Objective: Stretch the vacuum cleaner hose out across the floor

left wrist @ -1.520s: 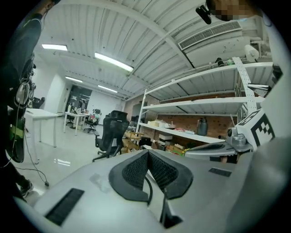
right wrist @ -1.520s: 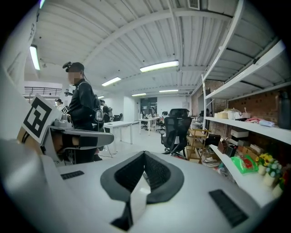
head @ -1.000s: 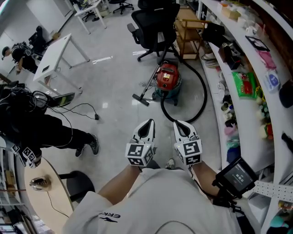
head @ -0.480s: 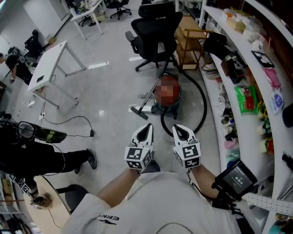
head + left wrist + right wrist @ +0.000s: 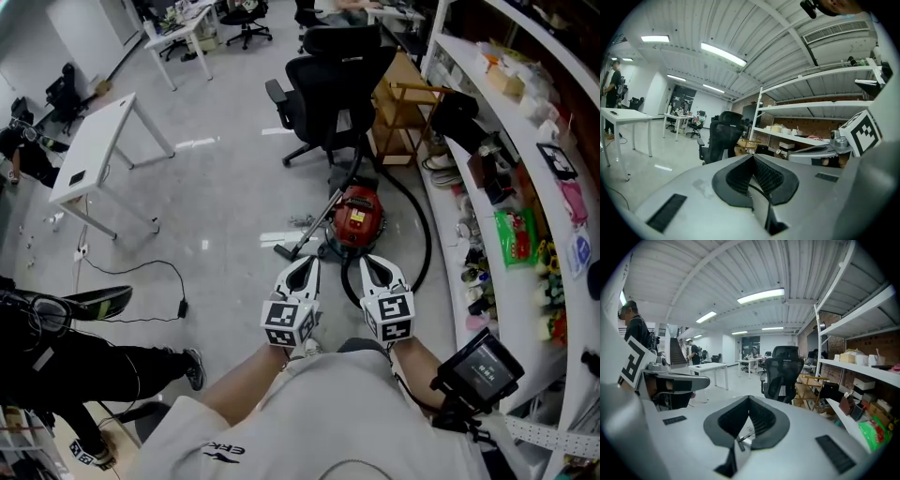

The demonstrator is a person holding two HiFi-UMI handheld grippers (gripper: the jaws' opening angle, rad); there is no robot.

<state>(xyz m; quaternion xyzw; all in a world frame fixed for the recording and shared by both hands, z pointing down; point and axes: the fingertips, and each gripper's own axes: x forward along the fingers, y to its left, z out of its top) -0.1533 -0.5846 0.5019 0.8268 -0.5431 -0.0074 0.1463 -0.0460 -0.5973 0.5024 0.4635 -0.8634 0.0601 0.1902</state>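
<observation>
The red vacuum cleaner (image 5: 361, 214) stands on the grey floor just beyond my two grippers. Its black hose (image 5: 427, 246) curves out to the right toward the shelving and loops back under my right gripper. The wand with its floor head (image 5: 283, 251) lies to the left of the vacuum. My left gripper (image 5: 305, 266) and right gripper (image 5: 371, 263) are held side by side above the floor, short of the vacuum. Both are shut with nothing in them. In the left gripper view the left gripper (image 5: 753, 157) shows closed pads, and in the right gripper view so does the right gripper (image 5: 749, 400).
A black office chair (image 5: 333, 84) and a wooden rack (image 5: 409, 111) stand behind the vacuum. Curved shelving (image 5: 514, 178) full of goods runs along the right. A white table (image 5: 94, 150) stands at the left, with a cable (image 5: 155, 272) on the floor. A person in black (image 5: 84, 356) is at the lower left.
The view has advanced toward the vacuum, which now lies just ahead of the grippers. Both grippers travelled along side by side and stayed shut.
</observation>
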